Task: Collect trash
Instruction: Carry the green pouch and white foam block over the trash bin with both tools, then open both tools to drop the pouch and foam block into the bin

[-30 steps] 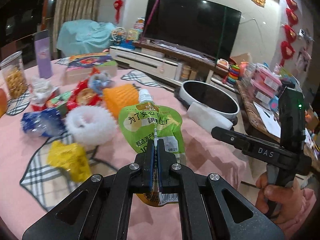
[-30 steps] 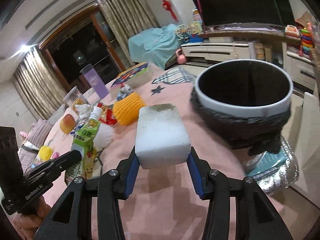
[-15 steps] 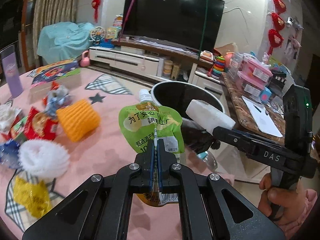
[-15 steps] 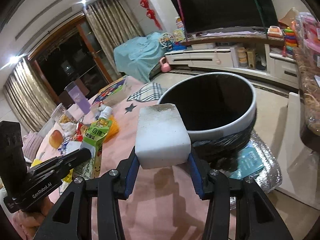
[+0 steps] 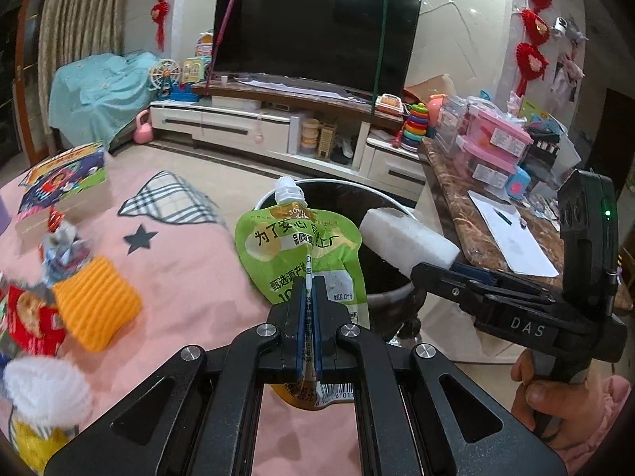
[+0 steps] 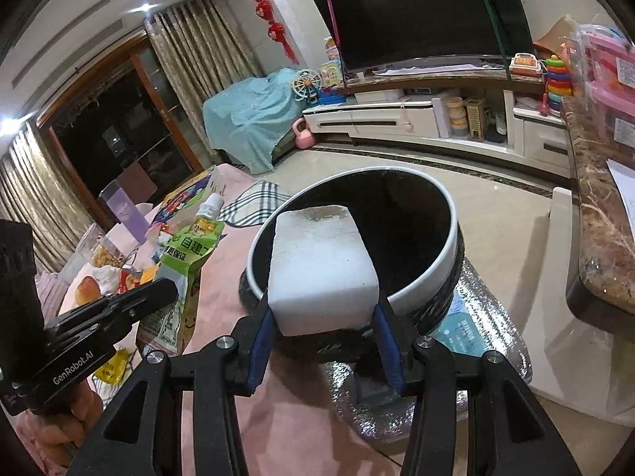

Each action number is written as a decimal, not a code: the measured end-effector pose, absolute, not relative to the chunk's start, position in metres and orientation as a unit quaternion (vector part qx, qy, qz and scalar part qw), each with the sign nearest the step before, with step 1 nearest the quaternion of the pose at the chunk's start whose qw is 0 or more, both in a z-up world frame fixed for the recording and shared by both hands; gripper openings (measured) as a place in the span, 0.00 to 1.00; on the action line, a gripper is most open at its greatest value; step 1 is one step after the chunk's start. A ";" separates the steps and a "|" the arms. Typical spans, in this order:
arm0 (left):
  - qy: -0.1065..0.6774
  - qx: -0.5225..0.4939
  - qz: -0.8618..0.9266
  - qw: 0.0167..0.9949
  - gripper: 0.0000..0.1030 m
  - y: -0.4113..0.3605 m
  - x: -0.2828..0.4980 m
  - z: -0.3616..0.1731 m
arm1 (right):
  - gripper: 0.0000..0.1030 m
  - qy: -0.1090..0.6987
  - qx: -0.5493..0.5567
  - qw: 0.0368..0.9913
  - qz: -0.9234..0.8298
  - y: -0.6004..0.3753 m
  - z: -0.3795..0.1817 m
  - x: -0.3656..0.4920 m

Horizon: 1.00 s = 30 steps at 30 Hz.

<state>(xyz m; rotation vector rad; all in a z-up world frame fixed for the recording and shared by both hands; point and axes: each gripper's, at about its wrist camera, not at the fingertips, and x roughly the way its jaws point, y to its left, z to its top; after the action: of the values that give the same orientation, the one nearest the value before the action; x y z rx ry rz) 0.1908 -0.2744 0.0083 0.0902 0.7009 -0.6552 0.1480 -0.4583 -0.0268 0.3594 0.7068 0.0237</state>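
The desk [image 5: 190,261] beside the bin [image 6: 432,273] holds more litter: an orange sponge [image 5: 95,297] and red wrappers [image 5: 31,317] remain to collect. The right gripper [image 6: 321,341] has its fingers clamped on a white foam block [image 6: 321,273] above the bin's rim. The left gripper [image 5: 309,341] has its fingers pinched on a green pouch [image 5: 297,250] close to the bin. Neither is dropped yet.

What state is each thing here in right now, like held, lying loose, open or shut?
Left gripper: shut on the green pouch.
Green pouch: capped, hanging upright from the grip.
Right gripper: shut on the white foam block.
White foam block: held over the bin's mouth.
Trash bin: open, black-lined.
Orange sponge: lying loose on the pink tablecloth.
TV: off.
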 end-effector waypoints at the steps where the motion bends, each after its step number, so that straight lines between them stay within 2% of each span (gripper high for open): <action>1: 0.339 0.046 -0.317 0.885 0.02 -0.278 0.193 0.008 | 0.46 0.345 0.175 0.922 0.010 -0.460 -0.027 0.150; 21: 0.389 0.034 -0.340 0.855 0.03 -0.314 0.248 0.003 | 0.47 0.376 0.157 0.913 -0.006 -0.489 -0.031 0.190; 24: 0.396 0.026 -0.338 0.853 0.03 -0.314 0.254 0.002 | 0.49 0.377 0.158 0.913 -0.008 -0.493 -0.030 0.194; 27: 0.399 0.015 -0.338 0.852 0.08 -0.312 0.257 0.003 | 0.52 0.379 0.163 0.911 -0.011 -0.496 -0.030 0.195; 30: 0.390 0.009 -0.333 0.858 0.29 -0.307 0.253 0.007 | 0.62 0.378 0.165 0.911 -0.013 -0.497 -0.029 0.195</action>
<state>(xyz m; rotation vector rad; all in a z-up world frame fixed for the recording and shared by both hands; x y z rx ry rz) 0.2529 -0.3066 0.0071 0.0182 0.8199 -0.7000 0.1945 -0.4969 -0.0289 0.3411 0.7796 -0.0264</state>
